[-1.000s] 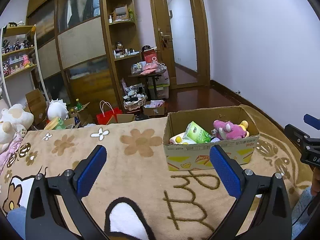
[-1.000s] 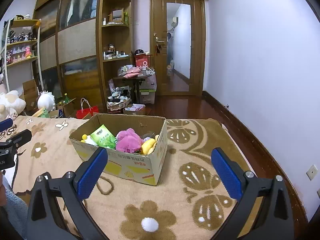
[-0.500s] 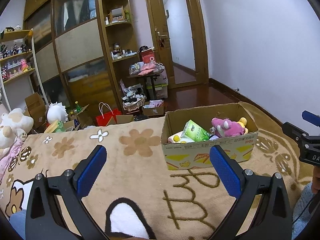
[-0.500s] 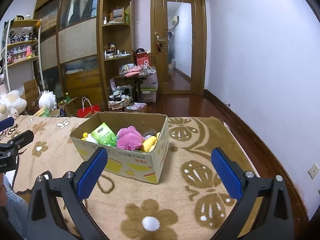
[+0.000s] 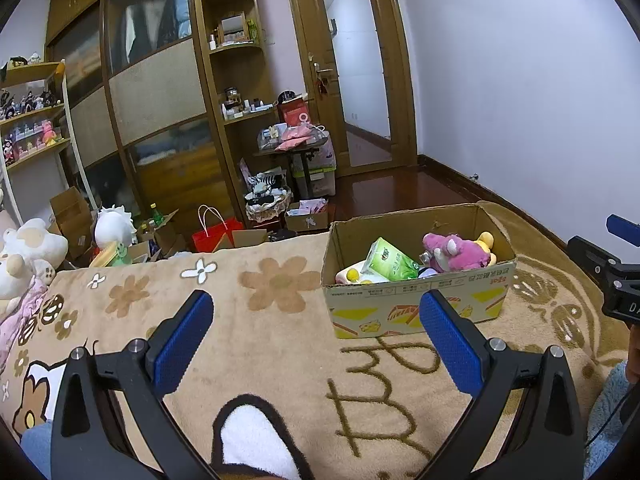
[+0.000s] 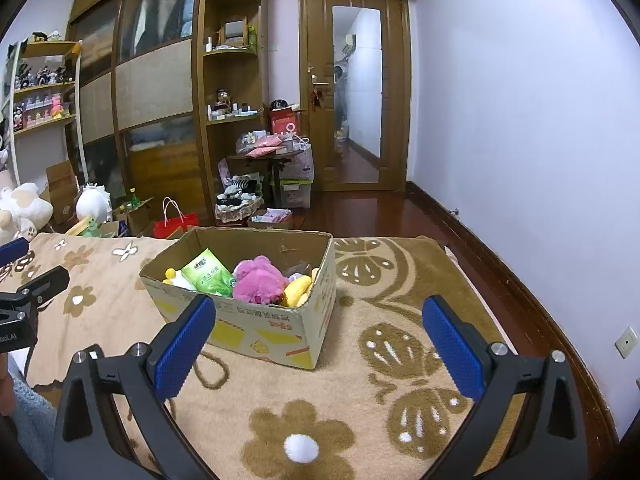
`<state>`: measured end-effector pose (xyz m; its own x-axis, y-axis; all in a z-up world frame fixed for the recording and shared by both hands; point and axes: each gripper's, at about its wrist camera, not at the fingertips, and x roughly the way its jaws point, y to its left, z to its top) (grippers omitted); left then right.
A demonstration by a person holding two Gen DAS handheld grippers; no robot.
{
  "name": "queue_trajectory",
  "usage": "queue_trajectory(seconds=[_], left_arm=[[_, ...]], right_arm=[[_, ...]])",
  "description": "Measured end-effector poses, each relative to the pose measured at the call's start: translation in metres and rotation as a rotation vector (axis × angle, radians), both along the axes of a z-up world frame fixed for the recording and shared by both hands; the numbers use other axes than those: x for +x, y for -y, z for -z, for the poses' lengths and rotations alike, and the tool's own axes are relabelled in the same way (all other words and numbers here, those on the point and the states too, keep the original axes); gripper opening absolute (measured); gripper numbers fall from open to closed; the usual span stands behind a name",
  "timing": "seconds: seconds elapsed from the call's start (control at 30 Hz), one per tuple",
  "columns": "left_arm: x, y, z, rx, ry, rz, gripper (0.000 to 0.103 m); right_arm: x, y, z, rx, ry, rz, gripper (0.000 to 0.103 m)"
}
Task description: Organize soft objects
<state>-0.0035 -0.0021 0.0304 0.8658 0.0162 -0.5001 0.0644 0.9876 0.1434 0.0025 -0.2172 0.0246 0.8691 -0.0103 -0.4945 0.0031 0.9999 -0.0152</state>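
A cardboard box [image 5: 416, 280] sits on a tan flower-patterned blanket [image 5: 260, 320] with several soft things already inside it: a pink plush toy [image 5: 452, 250], a green soft pack [image 5: 390, 260] and yellow plush pieces [image 6: 298, 288], all lying below the rim. The left gripper [image 5: 316, 336] hovers over bare blanket just short of the box, its blue pads spread wide apart and holding nothing; the right gripper [image 6: 318, 338] hangs at the box's near corner, its pads likewise wide apart and empty. Neither tool touches the box or anything in it. Nothing loose can be seen on the stretch of blanket between the grippers and the box, which suggests that the gathering may be largely done, or that the next item lies out of view. Beyond the far left edge of the blanket, white stuffed animals [image 5: 24, 252] sit in a heap, and another white plush [image 5: 114, 228] rests among floor clutter near a red bag [image 5: 216, 236]; whether these belong to the job cannot be told. If they do, several pickups remain, and the box looks to have room for more.
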Motion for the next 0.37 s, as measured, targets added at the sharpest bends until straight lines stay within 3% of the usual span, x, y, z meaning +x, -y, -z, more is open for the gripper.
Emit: queue_trajectory(seconds=[0.37], left_arm=[[-0.0012, -0.0021, -0.0013, -0.001, -0.002, -0.006, 0.102]], right_arm=[[-0.0001, 0.0009, -0.0035, 0.002, 0.005, 0.004, 0.103]])
